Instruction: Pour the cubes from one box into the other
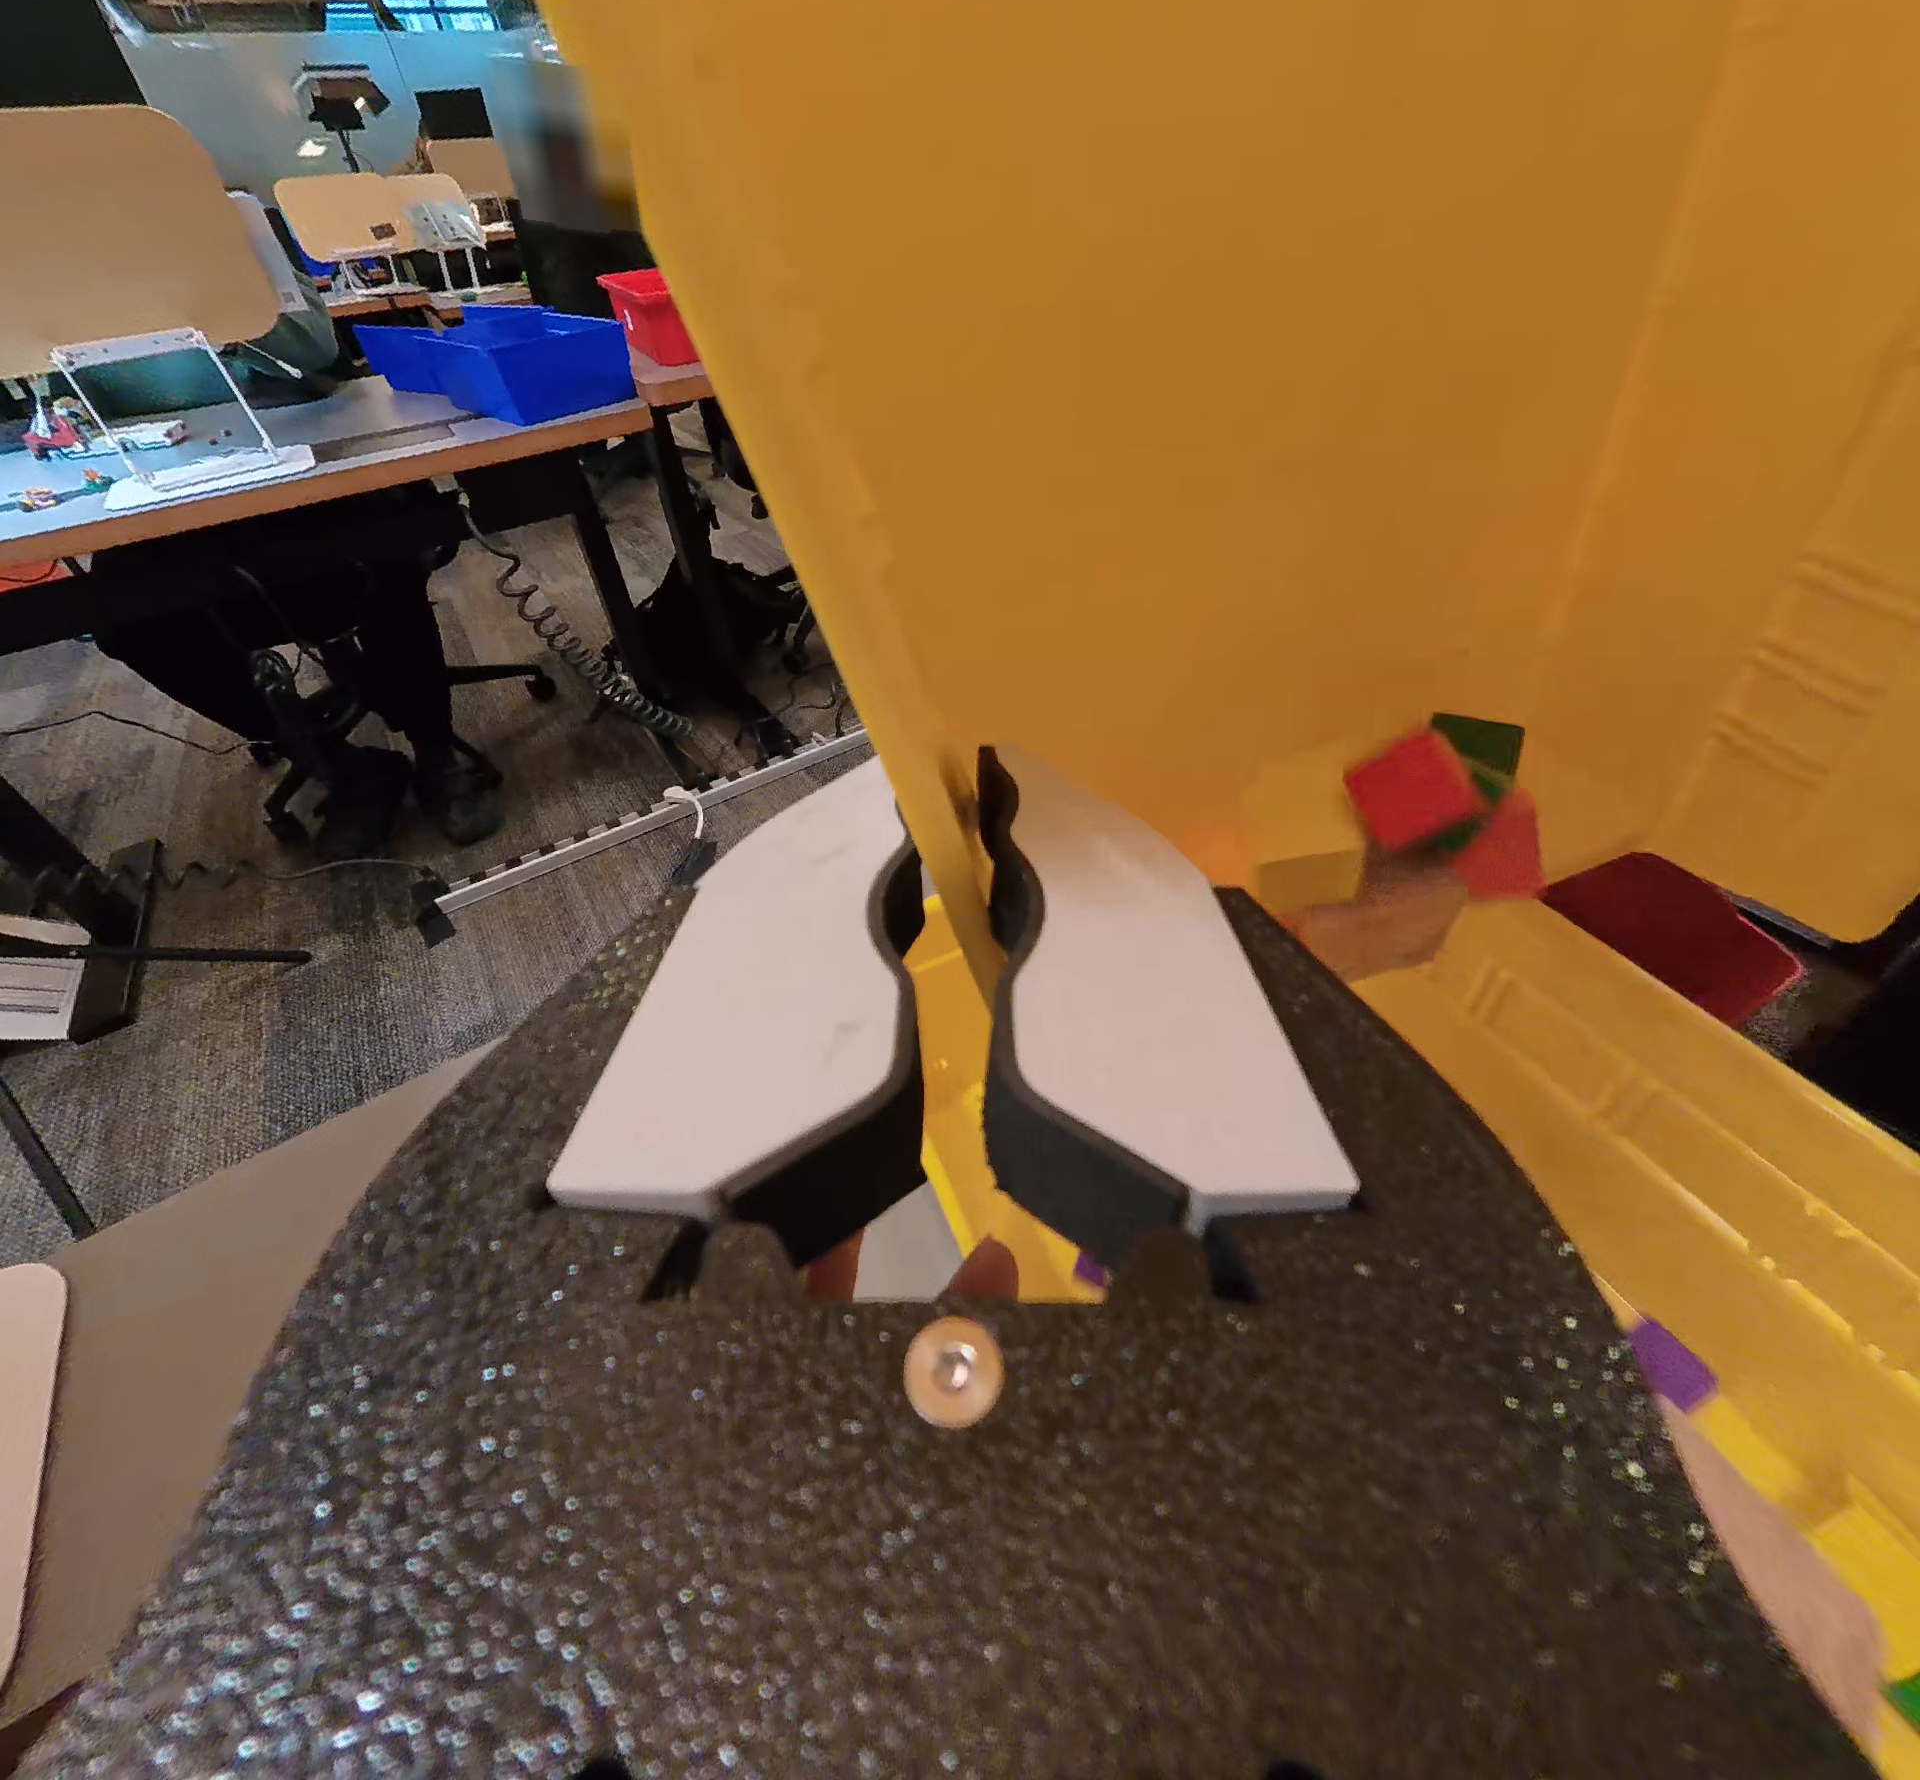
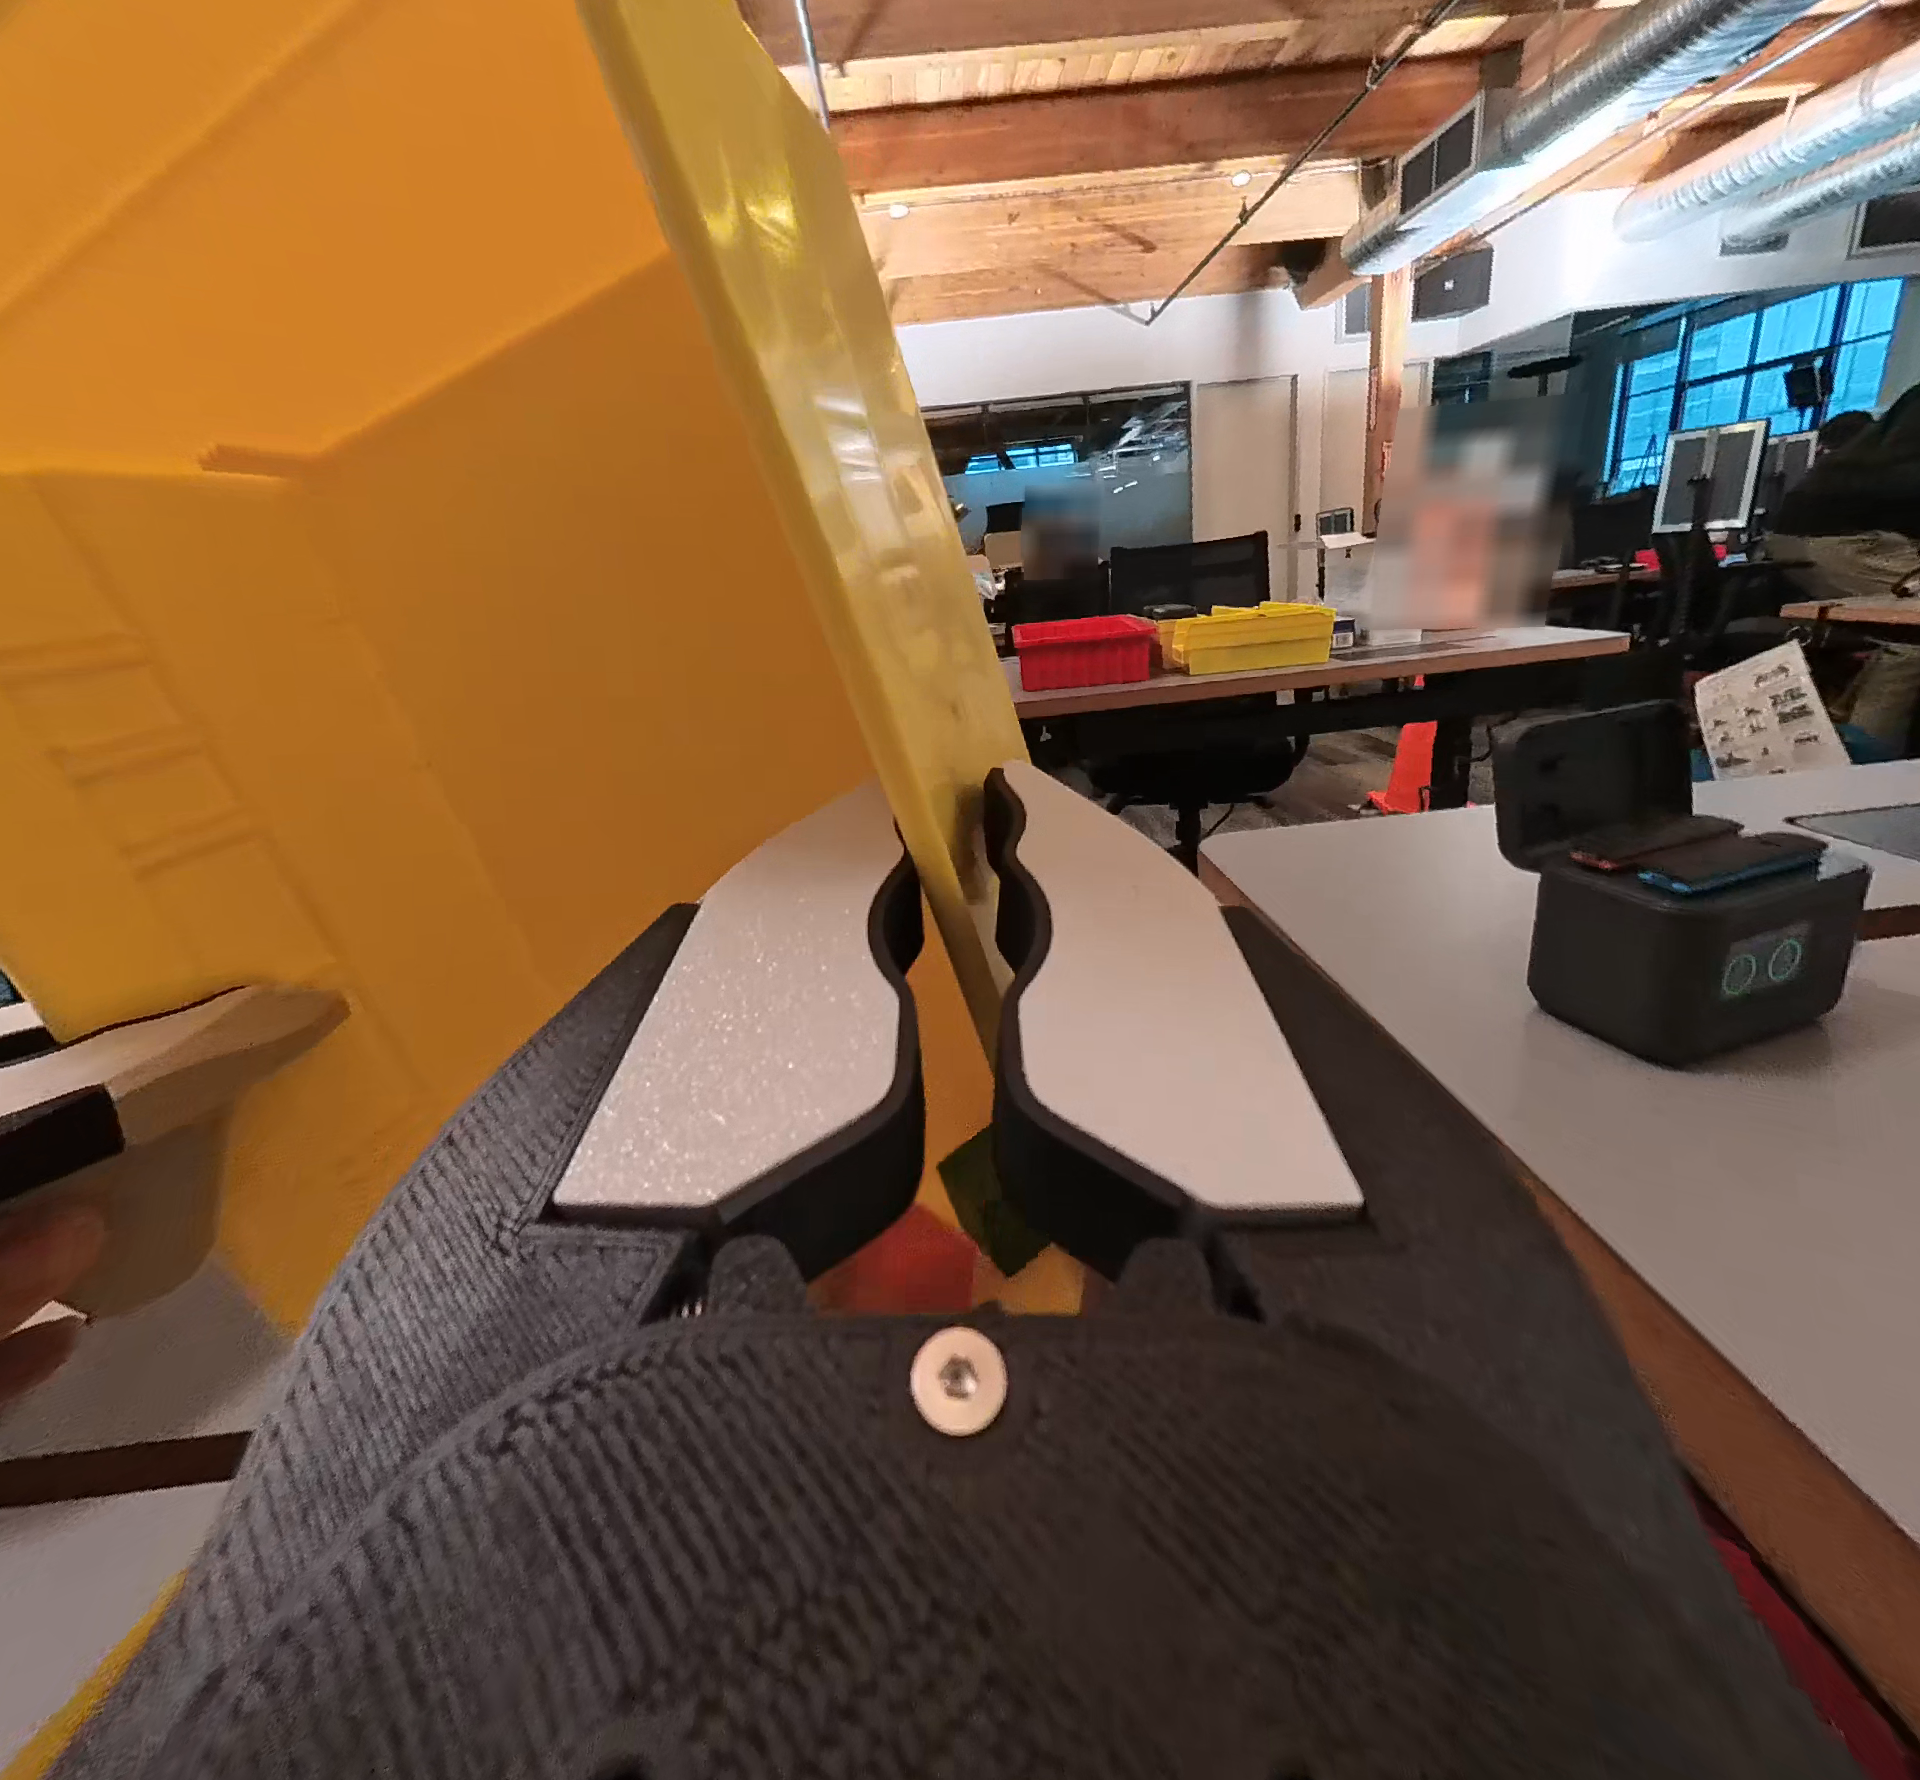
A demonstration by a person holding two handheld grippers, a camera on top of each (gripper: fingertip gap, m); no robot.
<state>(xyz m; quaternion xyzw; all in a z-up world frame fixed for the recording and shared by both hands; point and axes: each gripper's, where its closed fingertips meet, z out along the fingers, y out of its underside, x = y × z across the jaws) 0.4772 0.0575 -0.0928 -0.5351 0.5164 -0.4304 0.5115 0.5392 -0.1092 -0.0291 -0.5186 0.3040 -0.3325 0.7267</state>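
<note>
yellow box (image 1: 1195, 328) tipped | both grippers clamp rim — cubes (image 1: 1423, 795) tumbling

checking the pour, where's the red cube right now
In the left wrist view the red cube is at right of centre, blurred, tumbling out of the tilted yellow box beside a green cube, just above the lower yellow box.

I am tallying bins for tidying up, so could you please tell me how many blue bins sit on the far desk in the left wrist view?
2: the larger blue bin nearer the desk edge, and a second blue bin touching its left side. Others may be hidden behind the tilted yellow box.
</note>
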